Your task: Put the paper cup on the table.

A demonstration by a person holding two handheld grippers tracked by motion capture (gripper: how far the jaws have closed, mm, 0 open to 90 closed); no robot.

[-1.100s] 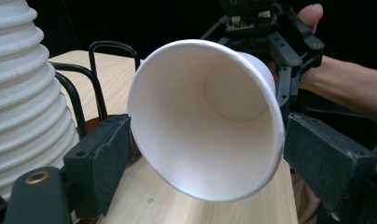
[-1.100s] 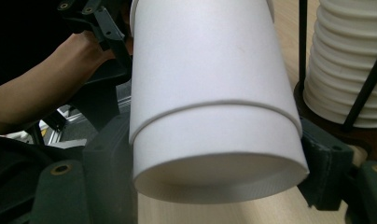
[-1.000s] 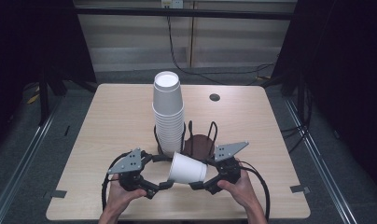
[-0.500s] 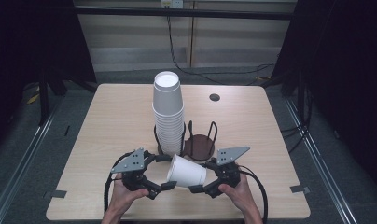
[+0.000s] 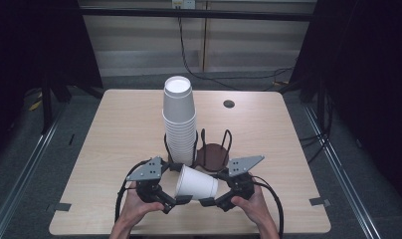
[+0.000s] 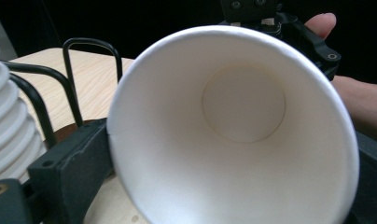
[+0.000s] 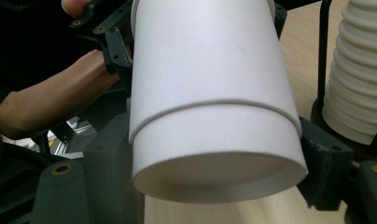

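Fingers of both grippers close on one paper cup point(image 5: 195, 182), which is held lying on its side just above the desk point(image 5: 114, 139) at the near edge. Left gripper point(image 5: 170, 203) takes the rim end; its fingers point(image 6: 67, 161) press the outer wall on either side of the open mouth, and the left gripper view looks straight into the bare interior. Right gripper point(image 5: 211, 202) takes the base end, its fingers point(image 7: 324, 163) clamped either side of the bottom ring. Cup axis runs roughly left to right, mouth toward the left hand.

In the right gripper view a seam line circles the wall partway up; judged likely, two nested cups are being drawn apart along that axis, though this cannot be confirmed.

Directly behind, a tall stack point(image 5: 179, 122) of inverted cups stands in a wire holder point(image 5: 213, 149); its right bay is vacant. Both hands lie equally near. Any pull should follow the cup's axis to avoid crushing the wall.
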